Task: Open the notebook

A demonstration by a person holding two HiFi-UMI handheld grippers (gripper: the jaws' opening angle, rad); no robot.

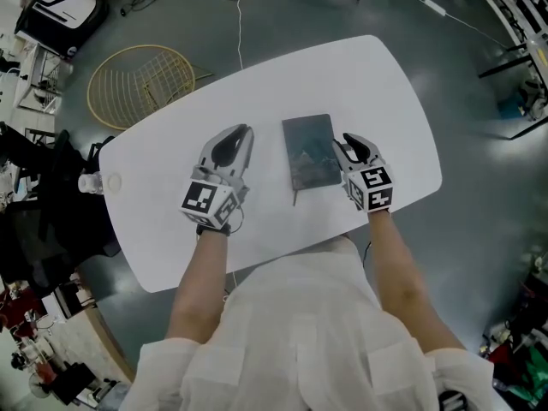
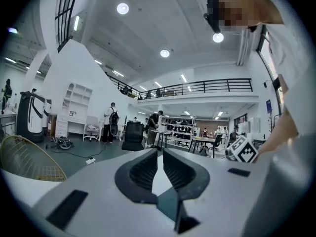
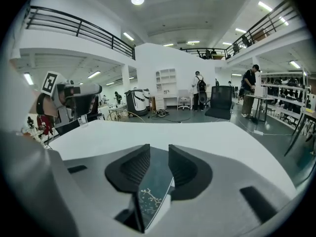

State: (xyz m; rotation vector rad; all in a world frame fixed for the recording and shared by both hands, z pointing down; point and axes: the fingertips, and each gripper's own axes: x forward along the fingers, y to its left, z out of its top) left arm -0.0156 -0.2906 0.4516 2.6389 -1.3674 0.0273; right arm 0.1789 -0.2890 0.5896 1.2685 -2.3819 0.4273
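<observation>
Where the fingers (image 3: pixel 131 168) of the right gripper (image 3: pixel 159 154) came close, they pinched the notebook (image 3: pixel 150 194). Its thin dark cover had a little white branch drawn on it. It stood tilted on its edge in the narrow gap, and both fingers pressed on it. From the head view, this gripper sat at the right edge of the notebook. The book lay near the middle of the table (image 1: pixel 163 238), a bit to the right, and from above it looked flat and dark.

The left gripper (image 2: pixel 160 157) had its fingers almost together. Only a thin slit showed between them, and white table could be seen through it. It held nothing. It sat on the table just left of the notebook and did not touch it.

Each gripper had a cube (image 1: pixel 205 202) with black and white squares on it, close to the hand. Two bare arms (image 1: pixel 201 289) ran back to a white shirt (image 1: pixel 300 341).

Past the far left end of the table, a yellow wire chair (image 1: pixel 141 84) stood on the gray floor (image 1: pixel 282 15). Far off in the big room, people (image 2: pixel 112 122) stood near some shelves (image 2: pixel 177 130).
</observation>
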